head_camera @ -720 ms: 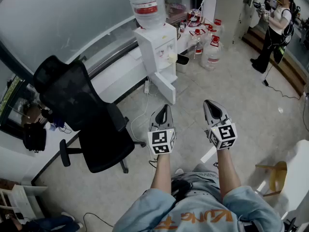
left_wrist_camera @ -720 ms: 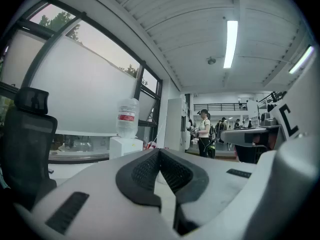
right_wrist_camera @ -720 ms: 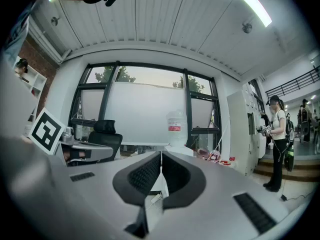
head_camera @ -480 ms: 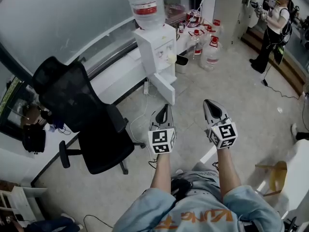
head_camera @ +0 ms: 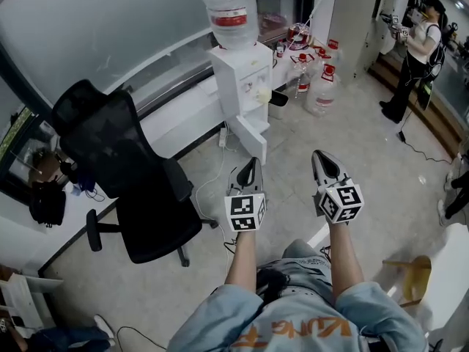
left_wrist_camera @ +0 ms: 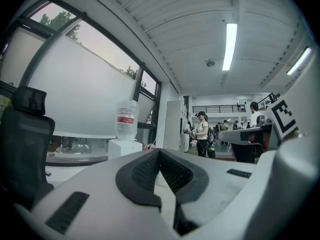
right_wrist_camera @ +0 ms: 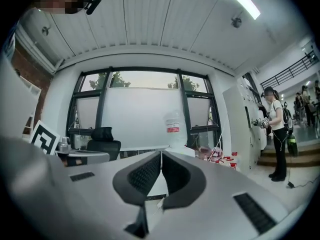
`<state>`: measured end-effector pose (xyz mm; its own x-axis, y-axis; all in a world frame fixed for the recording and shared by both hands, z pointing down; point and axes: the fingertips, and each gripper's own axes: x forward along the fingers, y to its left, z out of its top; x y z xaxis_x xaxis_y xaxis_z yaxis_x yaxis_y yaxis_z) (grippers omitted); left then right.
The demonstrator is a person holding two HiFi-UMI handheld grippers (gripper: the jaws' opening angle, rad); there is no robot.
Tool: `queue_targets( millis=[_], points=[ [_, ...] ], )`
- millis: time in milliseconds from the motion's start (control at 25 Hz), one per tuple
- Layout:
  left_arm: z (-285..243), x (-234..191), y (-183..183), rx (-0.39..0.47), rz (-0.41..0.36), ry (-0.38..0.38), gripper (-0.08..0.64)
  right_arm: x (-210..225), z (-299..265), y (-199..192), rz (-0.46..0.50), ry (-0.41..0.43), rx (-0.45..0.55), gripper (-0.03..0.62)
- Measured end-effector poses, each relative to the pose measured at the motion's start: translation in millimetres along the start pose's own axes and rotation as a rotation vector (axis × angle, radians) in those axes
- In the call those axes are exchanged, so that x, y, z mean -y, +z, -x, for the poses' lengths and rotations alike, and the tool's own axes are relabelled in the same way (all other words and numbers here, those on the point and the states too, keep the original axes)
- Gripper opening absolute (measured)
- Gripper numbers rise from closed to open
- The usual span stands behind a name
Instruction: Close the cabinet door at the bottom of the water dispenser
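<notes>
Head view: my left gripper and right gripper are held out side by side over the tiled floor, both pointing toward the dispenser and well apart from it. The dispenser stands against the low white ledge under the window, with a bottle upside down on top. Its door at the bottom stands open, swung out toward me. A black chair is to the left of it, water jugs are on the floor to its right, and a person stands farther right by the steps.

Left gripper view: the jaws are closed tip to tip, with nothing between them. The bottle and the white top of the dispenser show just left of the tips; the door is hidden behind the jaws. The chair's back fills the left edge.

Right gripper view: these jaws are closed too, pads meeting at the tip, and nothing is held. The bottle rises just right of the tips against the window, the chair is to the left and the jugs are to the right.
</notes>
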<state>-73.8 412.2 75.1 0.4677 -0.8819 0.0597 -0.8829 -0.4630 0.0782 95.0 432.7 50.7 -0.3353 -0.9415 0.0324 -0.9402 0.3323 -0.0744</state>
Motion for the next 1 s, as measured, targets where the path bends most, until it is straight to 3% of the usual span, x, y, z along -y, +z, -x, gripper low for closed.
queue_targets(
  millis=[200, 400, 560, 720, 1000],
  points=[
    [-0.1, -20.8, -4.4, -0.004, 0.038, 0.036, 0.011, -9.4, -10.7, -5.5, 0.000, 0.030, -0.018, 0.031],
    [-14.9, -16.9, -13.7, -0.032, 0.036, 0.025, 0.011, 21.4, -16.3, -10.3, -0.042, -0.015, -0.026, 0.031],
    [-28.2, -34.2, -19.1, -0.043, 0.035, 0.062, 0.011, 36.8, -38.8, -18.5, -0.065, -0.020, -0.030, 0.031],
    [-51.7, -54.5, -23.1, -0.044, 0.046, 0.115, 0.011, 41.9, -73.2, -20.0, -0.052, 0.037, -0.024, 0.031],
    [-123.8, -55.6, -55.3, -0.110, 0.087, 0.131, 0.011, 89.8, -136.3, -46.4, -0.044, 0.067, -0.100, 0.031]
  ],
)
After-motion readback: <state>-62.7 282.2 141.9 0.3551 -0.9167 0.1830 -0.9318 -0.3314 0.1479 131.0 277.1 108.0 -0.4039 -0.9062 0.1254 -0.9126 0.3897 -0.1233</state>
